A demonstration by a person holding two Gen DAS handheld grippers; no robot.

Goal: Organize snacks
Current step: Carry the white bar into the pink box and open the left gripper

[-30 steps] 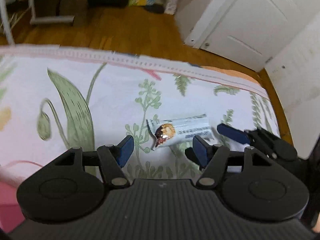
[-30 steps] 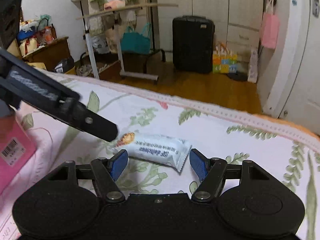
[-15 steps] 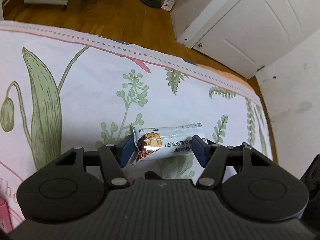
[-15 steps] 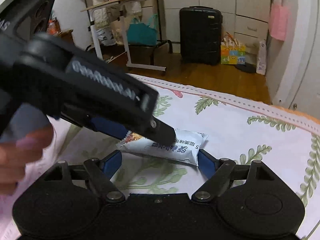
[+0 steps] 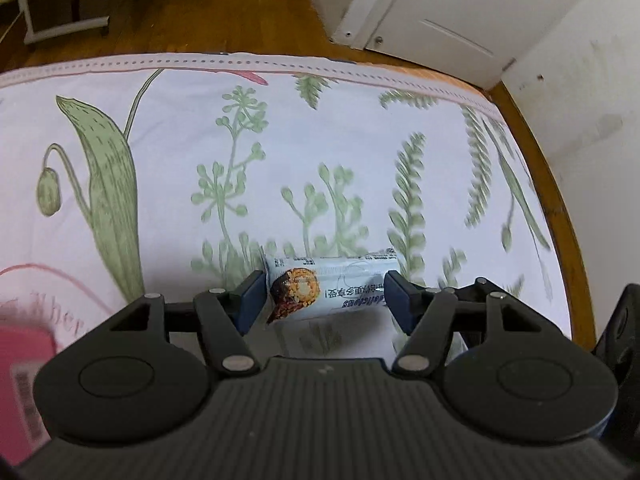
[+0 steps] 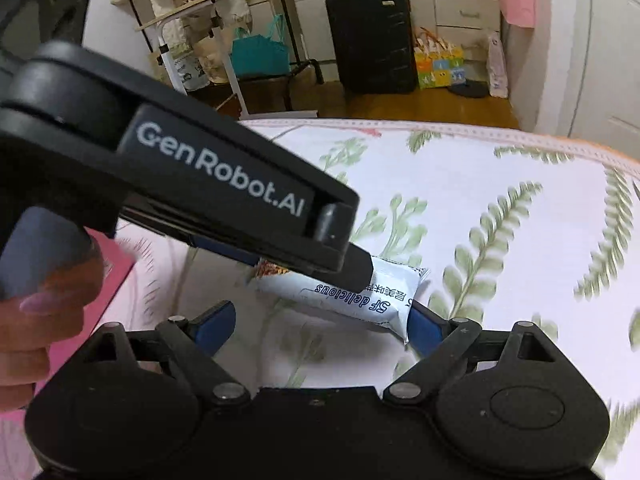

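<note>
Snack bar: 1 white-wrapped snack bar (image 5: 332,286) lies flat on the cloth, long axis crosswise to the left tongs, printed picture end toward their left pad.
Left tongs: left tongs (image 5: 325,295) sit low on the cloth with 1 blue pad at each end of the wrapper, touching or nearly so. Judged a lengthwise pinch, either closing or just closed; wrapper not visibly crumpled, so firm hold unconfirmed.
Right tongs: right tongs (image 6: 322,326) are spread wide; the right pad meets the crimped end of the bar, the left pad is well clear. Judged as a brace or backstop so the bar does not slide while the other tool closes.
Crowding: the left tool's body crosses over the bar in the right wrist view; both tools work the same item, so a bump is possible.
Pink box: pink box (image 5: 22,384) with a barcode at the lower left, near the left tool. Possibly the destination; cannot tell.
Surface: tablecloth (image 5: 168,128), white with green plant print and pink border, over a wood-edged round table (image 5: 560,216).
Room: wood floor (image 5: 192,20), white door (image 5: 448,12), black suitcase (image 6: 370,40), teal bag (image 6: 258,50).
</note>
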